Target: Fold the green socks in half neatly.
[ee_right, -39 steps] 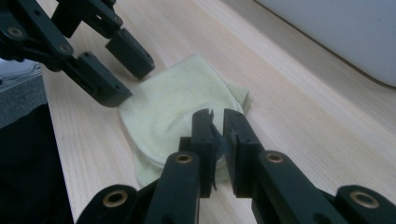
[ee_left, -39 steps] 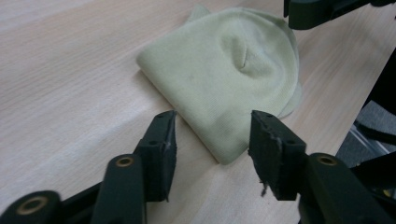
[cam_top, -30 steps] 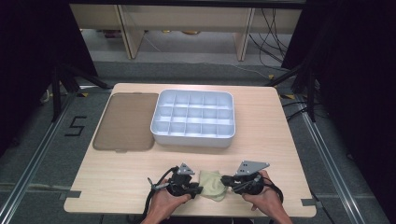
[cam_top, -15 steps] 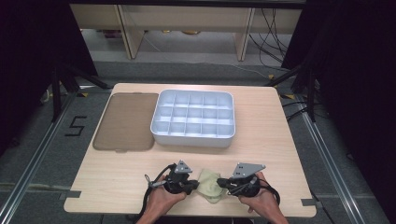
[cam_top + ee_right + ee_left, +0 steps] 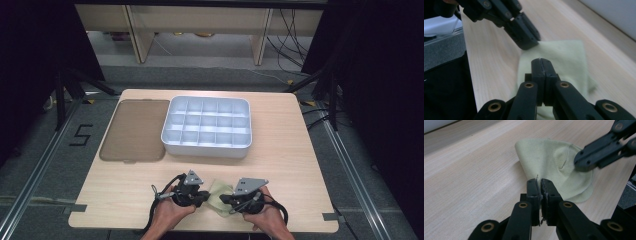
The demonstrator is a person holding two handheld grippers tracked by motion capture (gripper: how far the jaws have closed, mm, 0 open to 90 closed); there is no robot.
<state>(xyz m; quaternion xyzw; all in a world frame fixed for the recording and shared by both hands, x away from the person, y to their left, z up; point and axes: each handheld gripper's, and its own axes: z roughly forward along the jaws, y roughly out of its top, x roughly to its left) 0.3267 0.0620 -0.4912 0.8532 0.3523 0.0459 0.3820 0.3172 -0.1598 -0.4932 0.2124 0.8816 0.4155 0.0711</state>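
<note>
Floor marking "5" [image 5: 80, 135]; both grippers pinch yellow cloth [image 5: 216, 194].

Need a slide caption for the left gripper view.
Left tool pinches the pale yellow cloth on the wooden table; right tool meets its far side.

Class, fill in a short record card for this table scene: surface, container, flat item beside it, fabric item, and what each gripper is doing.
surface: wooden table
container: white divided tray, compartments look empty
flat item: brown lid, lying left of the tray
fabric item: pale yellow cloth, at the near edge between the grippers
left gripper: shut on the cloth
right gripper: shut on the cloth
</note>
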